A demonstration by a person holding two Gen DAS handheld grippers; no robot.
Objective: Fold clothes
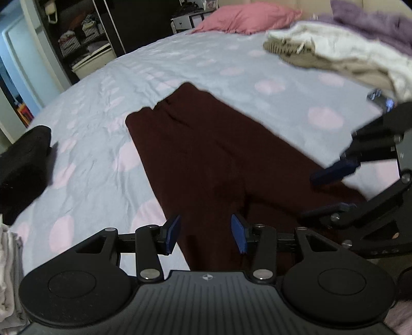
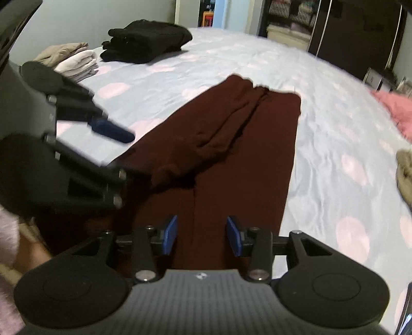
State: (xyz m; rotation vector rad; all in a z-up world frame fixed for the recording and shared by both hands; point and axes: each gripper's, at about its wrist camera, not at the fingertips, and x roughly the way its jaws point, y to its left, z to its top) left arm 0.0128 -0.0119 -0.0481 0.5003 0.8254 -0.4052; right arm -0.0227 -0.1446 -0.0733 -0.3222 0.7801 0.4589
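Note:
A dark maroon garment (image 1: pixel 195 154) lies flat on the bed as a long strip with a lengthwise fold down its middle; in the right wrist view the garment (image 2: pixel 231 144) has a sleeve-like part doubled over its left half. My left gripper (image 1: pixel 206 234) hovers over its near end, blue pads apart, nothing pinched. My right gripper (image 2: pixel 202 235) hangs over the same near end, also open and empty. Each gripper shows in the other's view: the right gripper (image 1: pixel 327 190) at the right edge, the left gripper (image 2: pixel 121 154) at the left, blurred.
The pale blue sheet (image 1: pixel 231 59) has pink spots. An unfolded heap of white, beige and purple clothes (image 1: pixel 334 51) lies far right beside a pink pillow (image 1: pixel 247 18). Folded black clothes (image 2: pixel 146 43) and a beige-white stack (image 2: pixel 74 60) sit on the opposite side. Shelves (image 1: pixel 85 38) stand beyond.

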